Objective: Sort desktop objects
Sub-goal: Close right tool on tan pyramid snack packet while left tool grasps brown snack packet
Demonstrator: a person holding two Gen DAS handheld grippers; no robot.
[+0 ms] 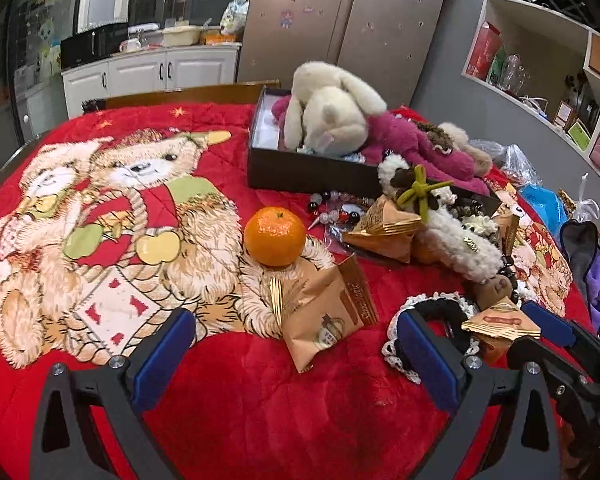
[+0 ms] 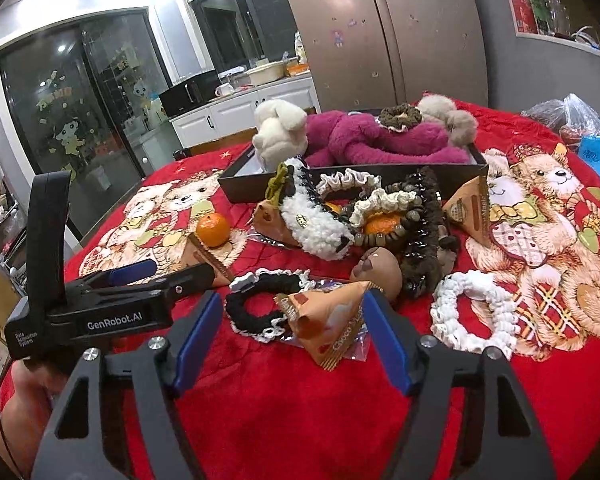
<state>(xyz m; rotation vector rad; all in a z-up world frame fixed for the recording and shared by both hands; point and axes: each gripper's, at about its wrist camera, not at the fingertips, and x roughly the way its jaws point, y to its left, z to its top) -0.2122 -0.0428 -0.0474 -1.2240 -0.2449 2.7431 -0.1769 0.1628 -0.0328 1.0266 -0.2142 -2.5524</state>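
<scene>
My left gripper [image 1: 296, 344] is open and empty, low over the red blanket, with a brown snack packet [image 1: 328, 312] just ahead between its fingers and an orange [image 1: 275, 236] behind that. My right gripper [image 2: 292, 320] is open, its fingers either side of a triangular brown snack packet [image 2: 332, 320] that lies on a black-and-white scrunchie [image 2: 260, 300]. A dark box [image 1: 300, 168] holds a cream plush rabbit [image 1: 332, 112] and a magenta plush [image 1: 416, 140]. The left gripper [image 2: 140, 276] also shows in the right wrist view, at the left.
A heap of scrunchies, bead bracelets [image 2: 396, 224], a second orange [image 2: 380, 226] and packets lies in front of the box. A white scrunchie [image 2: 472, 312] lies to the right. Plastic bags [image 2: 572, 120] sit at the far right edge. A fridge and cabinets stand behind the table.
</scene>
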